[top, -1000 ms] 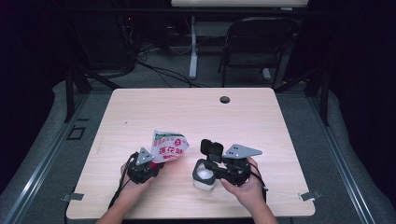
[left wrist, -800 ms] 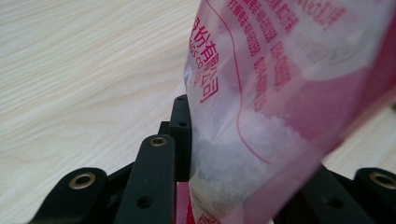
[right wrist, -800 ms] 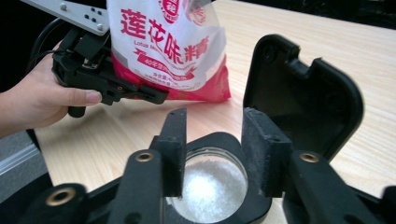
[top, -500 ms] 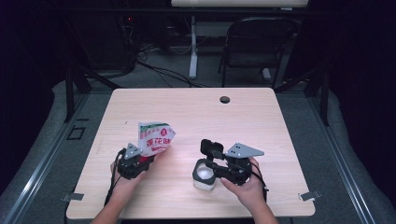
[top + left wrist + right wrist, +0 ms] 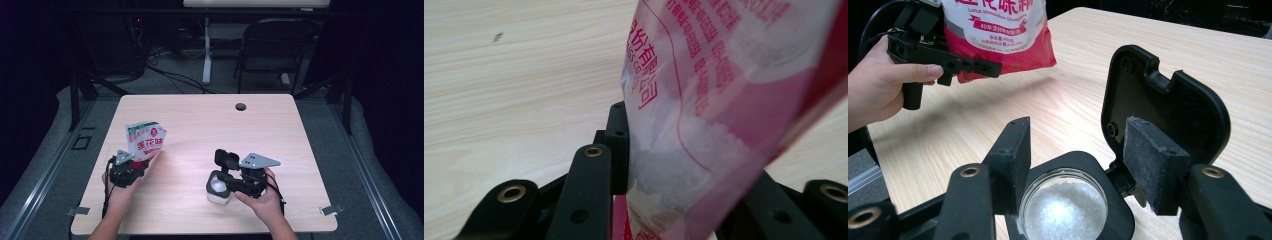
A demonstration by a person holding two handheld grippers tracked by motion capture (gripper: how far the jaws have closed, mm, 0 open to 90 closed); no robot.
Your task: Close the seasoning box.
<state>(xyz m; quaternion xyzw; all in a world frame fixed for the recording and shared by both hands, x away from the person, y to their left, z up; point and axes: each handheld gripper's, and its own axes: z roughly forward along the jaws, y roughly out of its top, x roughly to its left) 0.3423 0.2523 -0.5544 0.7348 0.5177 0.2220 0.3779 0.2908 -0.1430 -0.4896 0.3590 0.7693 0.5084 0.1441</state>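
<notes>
High view shows the seasoning bag (image 5: 144,140) lifted above the table's (image 5: 200,125) left part, clamped by the left gripper (image 5: 134,165). Well apart to the right, the white container (image 5: 219,187) with open black lid (image 5: 226,158) stands between the right gripper's (image 5: 231,184) jaws, which have just been opening and no longer squeeze it

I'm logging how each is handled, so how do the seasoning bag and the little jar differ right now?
The bag is soft red-and-white plastic, lifted off the table in the left tongs; the jar is a rigid container resting on it, black lid flipped open, between the right tongs, which have just been opening. Both hold white crystals.
</notes>
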